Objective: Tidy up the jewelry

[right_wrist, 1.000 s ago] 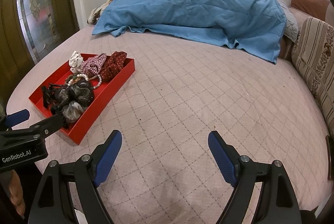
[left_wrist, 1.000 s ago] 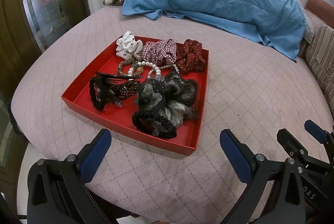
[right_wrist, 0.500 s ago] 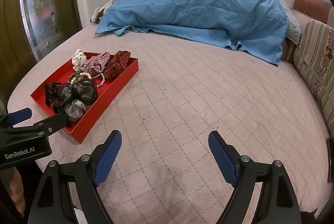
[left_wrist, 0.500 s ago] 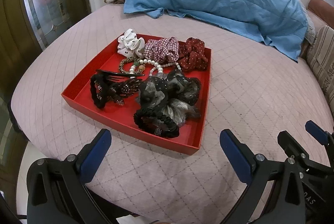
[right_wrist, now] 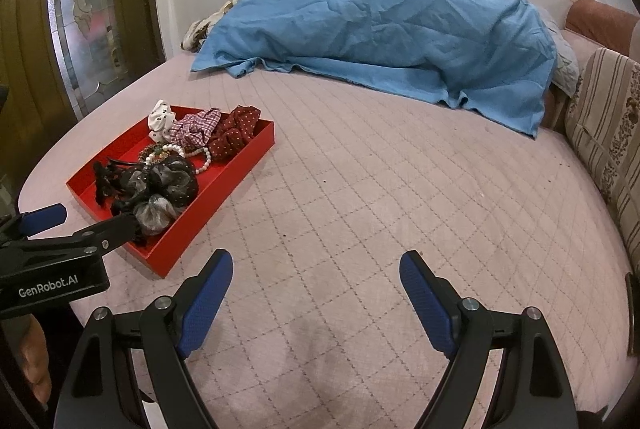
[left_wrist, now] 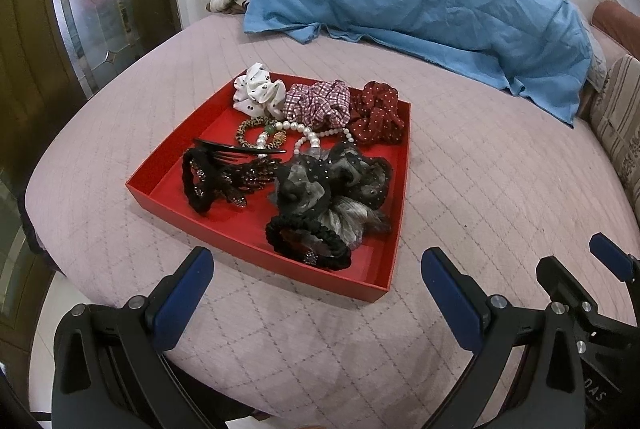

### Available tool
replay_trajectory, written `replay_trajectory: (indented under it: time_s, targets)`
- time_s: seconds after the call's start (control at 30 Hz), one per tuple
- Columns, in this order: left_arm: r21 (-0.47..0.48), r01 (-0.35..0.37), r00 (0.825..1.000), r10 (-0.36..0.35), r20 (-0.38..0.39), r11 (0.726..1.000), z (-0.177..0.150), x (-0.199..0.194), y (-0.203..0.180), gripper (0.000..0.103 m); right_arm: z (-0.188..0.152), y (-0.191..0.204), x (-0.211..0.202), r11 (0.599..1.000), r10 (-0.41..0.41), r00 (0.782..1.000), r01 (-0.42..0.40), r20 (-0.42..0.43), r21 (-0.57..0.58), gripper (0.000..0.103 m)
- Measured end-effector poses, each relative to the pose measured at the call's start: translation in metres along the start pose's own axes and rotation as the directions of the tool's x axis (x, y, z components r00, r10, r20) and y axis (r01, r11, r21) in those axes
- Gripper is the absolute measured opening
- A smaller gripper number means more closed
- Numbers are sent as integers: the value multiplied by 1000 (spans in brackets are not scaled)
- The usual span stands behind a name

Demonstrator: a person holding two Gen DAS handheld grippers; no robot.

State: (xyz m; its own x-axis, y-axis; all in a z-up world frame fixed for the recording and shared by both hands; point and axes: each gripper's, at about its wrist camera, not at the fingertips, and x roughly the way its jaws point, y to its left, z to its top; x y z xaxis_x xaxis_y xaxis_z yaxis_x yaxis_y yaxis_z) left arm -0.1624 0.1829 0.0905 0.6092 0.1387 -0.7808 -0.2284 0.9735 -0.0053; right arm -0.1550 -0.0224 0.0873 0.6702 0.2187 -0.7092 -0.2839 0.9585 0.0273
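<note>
Red tray (left_wrist: 224,229) slightly nearer (blue sheet (left_wrist: 420,1) beyond).

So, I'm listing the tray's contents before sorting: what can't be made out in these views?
- Left wrist view: the pearl strand runs under the grey-black scrunchies, so its clasp is hidden.
- Right wrist view: the left tongs cover the red tray's near corner.
- Both views: whatever lies beneath the blue cloth.

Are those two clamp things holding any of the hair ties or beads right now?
No. The left gripper and right gripper both stand open and empty, short of the red tray.
</note>
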Motion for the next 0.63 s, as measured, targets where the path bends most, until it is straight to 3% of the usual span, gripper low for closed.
replay_trajectory:
  time_s: [0.63]
  targets:
    - [1,-23,1000,23,9,1000,7,-5,-1,103,-1,3,-7,999,34,999,-34,20,-7,91]
